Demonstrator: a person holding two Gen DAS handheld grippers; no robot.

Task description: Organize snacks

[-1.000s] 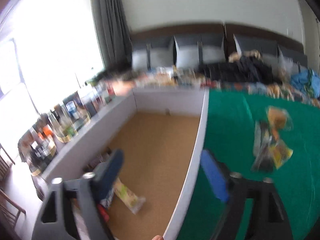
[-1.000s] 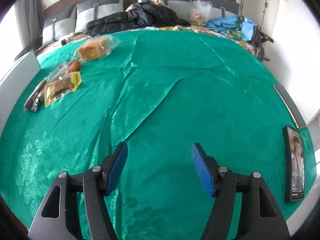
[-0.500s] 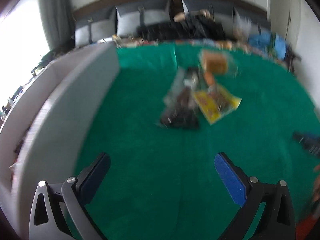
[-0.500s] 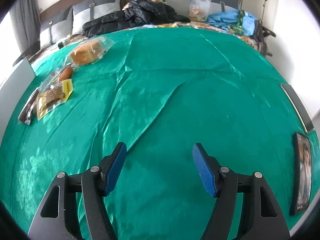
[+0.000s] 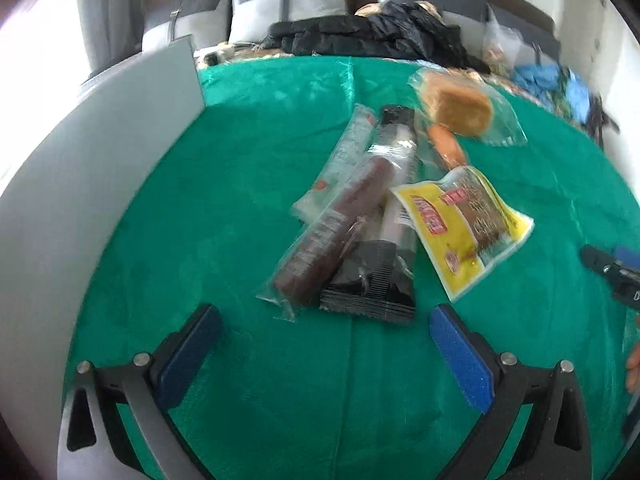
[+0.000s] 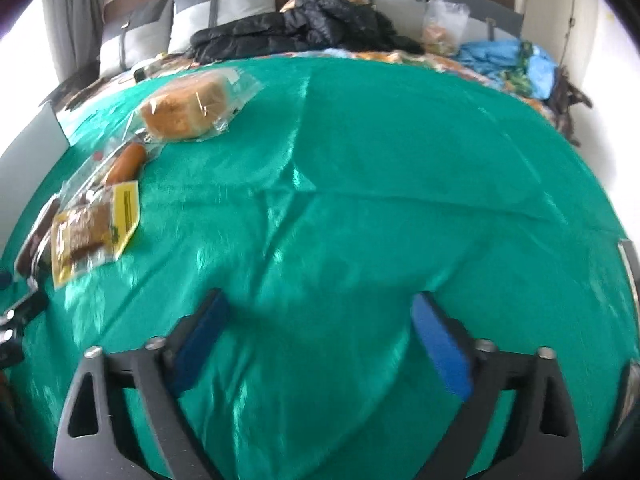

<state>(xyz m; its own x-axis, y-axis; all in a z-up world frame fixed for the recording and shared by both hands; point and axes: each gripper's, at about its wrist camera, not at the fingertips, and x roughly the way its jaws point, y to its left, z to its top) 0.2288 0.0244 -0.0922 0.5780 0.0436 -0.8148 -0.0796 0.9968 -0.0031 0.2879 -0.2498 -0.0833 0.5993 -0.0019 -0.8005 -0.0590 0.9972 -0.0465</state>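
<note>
Your left gripper (image 5: 324, 344) gapes wide, empty, just short of the snack pile (image 5: 360, 216) on the green cloth (image 5: 248, 200). Your right gripper (image 6: 320, 336), jaws just widened, hangs empty, well right of that pile.

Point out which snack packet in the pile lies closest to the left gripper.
The black packet with the crimped end: it reaches nearest the open left gripper. The brown sausage stick lies beside it, the yellow packet to its right, the bread farthest.
</note>
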